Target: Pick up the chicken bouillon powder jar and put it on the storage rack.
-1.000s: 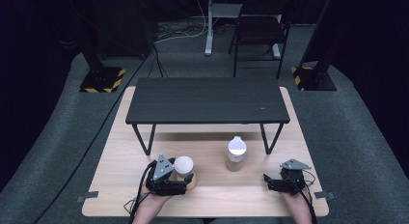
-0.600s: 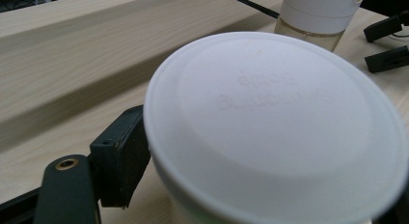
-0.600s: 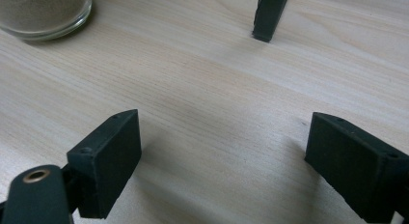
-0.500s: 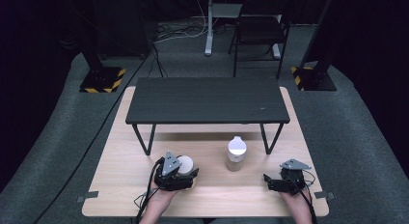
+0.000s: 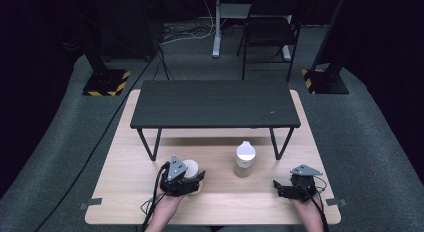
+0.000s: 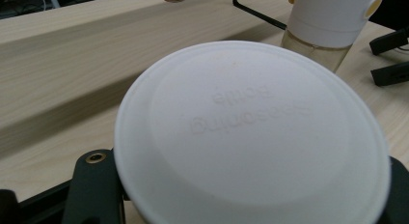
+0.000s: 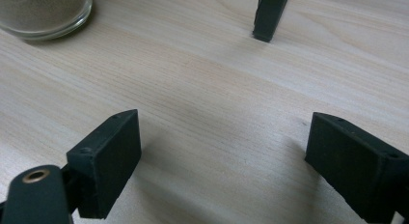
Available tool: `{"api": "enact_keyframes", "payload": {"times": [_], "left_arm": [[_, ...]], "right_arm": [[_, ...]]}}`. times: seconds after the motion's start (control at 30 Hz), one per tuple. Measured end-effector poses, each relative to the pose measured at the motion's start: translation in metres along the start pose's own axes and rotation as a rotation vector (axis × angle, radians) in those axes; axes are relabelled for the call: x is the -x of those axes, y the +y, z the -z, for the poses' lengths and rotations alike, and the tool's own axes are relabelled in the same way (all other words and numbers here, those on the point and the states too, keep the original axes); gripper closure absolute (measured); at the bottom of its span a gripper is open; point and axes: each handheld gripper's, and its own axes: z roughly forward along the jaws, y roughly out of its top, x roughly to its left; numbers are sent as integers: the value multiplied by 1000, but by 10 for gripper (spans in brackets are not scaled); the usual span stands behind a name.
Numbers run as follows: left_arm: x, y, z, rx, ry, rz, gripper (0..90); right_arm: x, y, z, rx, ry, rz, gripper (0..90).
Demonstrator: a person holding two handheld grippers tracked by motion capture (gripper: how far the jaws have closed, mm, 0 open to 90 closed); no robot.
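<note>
A: Closing just happened on the left gripper (image 5: 186, 181). Jaws were wide a sec ago w/ the white-lidded jar (image 5: 190, 168) between them; now they've been closing & clamp it. Lid hasn't shifted on the table, hand barely moved either.

B: So grasp's done, lift is next imo?

A: Prob. Jar sits near the front edge of the wooden table (image 5: 125, 162), left of centre, just in front of the black shelf (image 5: 215, 104). Nothing lifted yet.

B: Right side?

A: Right gripper (image 5: 289, 187) same spot as before, jaws spread wide over bare wood, holding nothing.

B: Materials?

A: Lid (image 6: 251, 132) is round, matte white plastic, raised rim, faint embossed lettering, can't read it well. Second jar (image 5: 245, 159) stands near, to the right: clear glass body, tan powder inside, white cap w/ yellow bits. Table's pale wood, fine straight grain. Jaw pads (image 7: 108, 161) are blocky black, matte, w/ small screw holes.

B: Smooth glass + rigid pads, could slip if the squeeze is light.
</note>
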Motion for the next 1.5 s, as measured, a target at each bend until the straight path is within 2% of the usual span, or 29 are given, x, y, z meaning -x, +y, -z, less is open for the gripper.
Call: {"api": "enact_keyframes", "payload": {"times": [0.6, 1.23, 1.5], "left_arm": [[-11, 29, 26, 33, 17, -4, 343], [-20, 79, 46, 34, -2, -47, 343], [-21, 99, 54, 44, 0, -53, 343]], "right_arm": [[0, 0, 0, 0, 0, 0, 112], [0, 0, 0, 0, 0, -1, 112], [0, 0, 0, 0, 0, -1, 111]]}}
